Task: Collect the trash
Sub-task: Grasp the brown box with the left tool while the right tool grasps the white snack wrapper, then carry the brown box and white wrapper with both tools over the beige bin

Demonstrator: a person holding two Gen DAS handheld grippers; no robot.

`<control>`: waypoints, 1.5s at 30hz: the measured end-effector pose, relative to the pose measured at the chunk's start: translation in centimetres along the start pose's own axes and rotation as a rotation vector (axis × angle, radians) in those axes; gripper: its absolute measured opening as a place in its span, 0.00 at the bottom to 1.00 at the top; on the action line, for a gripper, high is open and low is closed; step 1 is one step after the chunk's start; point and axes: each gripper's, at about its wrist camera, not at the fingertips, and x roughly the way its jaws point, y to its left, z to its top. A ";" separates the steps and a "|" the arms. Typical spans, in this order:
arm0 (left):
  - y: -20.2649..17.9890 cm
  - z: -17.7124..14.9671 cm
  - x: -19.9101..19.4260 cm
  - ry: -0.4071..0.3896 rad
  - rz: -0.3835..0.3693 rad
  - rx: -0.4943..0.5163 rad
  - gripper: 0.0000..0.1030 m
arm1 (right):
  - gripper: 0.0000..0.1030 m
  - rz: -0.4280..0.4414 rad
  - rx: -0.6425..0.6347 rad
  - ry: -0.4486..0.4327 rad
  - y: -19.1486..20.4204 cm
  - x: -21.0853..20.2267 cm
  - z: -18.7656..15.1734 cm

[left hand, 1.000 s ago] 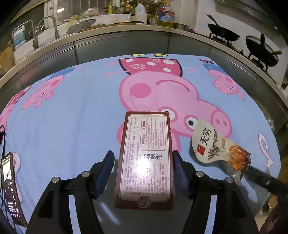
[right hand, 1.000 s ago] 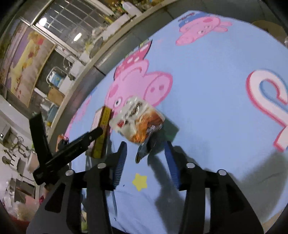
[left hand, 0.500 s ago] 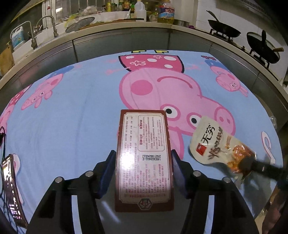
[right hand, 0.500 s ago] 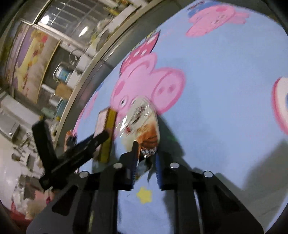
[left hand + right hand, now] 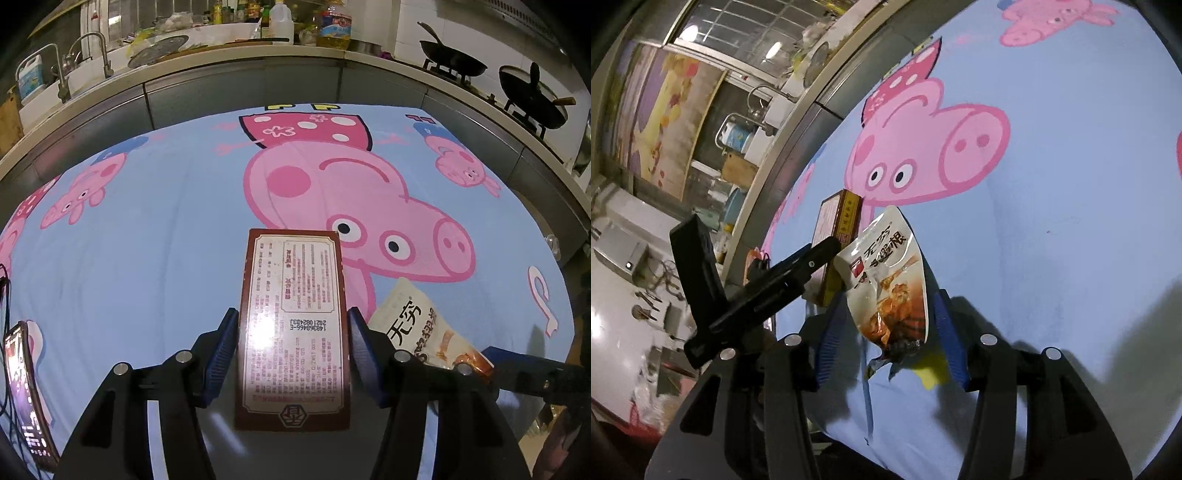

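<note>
My left gripper (image 5: pixel 291 354) is shut on a flat dark-red box (image 5: pixel 293 325) with a printed label, held above the blue Peppa Pig cloth (image 5: pixel 147 229); the box also shows in the right wrist view (image 5: pixel 836 236). A white and orange snack bag (image 5: pixel 421 332) lies just right of the box. In the right wrist view my right gripper (image 5: pixel 886 332) stands with its jaws apart on either side of the snack bag (image 5: pixel 886 288); the bag sits between the fingers, not squeezed.
A phone (image 5: pixel 22 387) lies at the cloth's left edge. A steel counter (image 5: pixel 240 85) with a sink tap, bottles and woks on a stove (image 5: pixel 532 99) rings the far side. The left gripper's body (image 5: pixel 764 288) shows left of the bag.
My right gripper, closed tight on the bag's end half a second ago, now has its jaws wide apart around it. The left gripper with the box has risen slightly; the bag sits closer to the box.
</note>
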 end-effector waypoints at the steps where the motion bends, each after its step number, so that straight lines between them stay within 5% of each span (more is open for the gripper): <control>1: 0.1 0.0 0.2 0.007 0.000 -0.004 0.58 | 0.46 0.002 0.002 0.009 -0.1 0.2 0.0; 2: 0.1 0.0 0.2 0.007 -0.003 -0.007 0.57 | 0.42 0.002 -0.002 0.026 0.0 0.6 0.0; 4: 0.3 -0.2 0.2 -0.002 -0.009 -0.014 0.57 | 0.14 0.005 -0.011 0.065 0.0 1.4 -0.3; 7: 0.3 0.0 0.1 -0.004 0.001 -0.017 0.56 | 0.11 0.034 -0.011 0.087 0.5 2.2 -0.6; 11: -0.4 1.1 -0.9 -0.023 -0.045 -0.016 0.56 | 0.10 -0.001 -0.036 -0.024 0.8 -0.8 0.5; 20: -8.6 4.9 -2.8 -0.132 -0.081 0.181 0.56 | 0.09 -0.110 0.010 -0.296 -2.1 -10.1 2.9; 45: -28.3 10.8 -0.7 -0.167 -0.170 0.496 0.56 | 0.09 -0.164 0.189 -0.587 -13.9 -23.6 5.6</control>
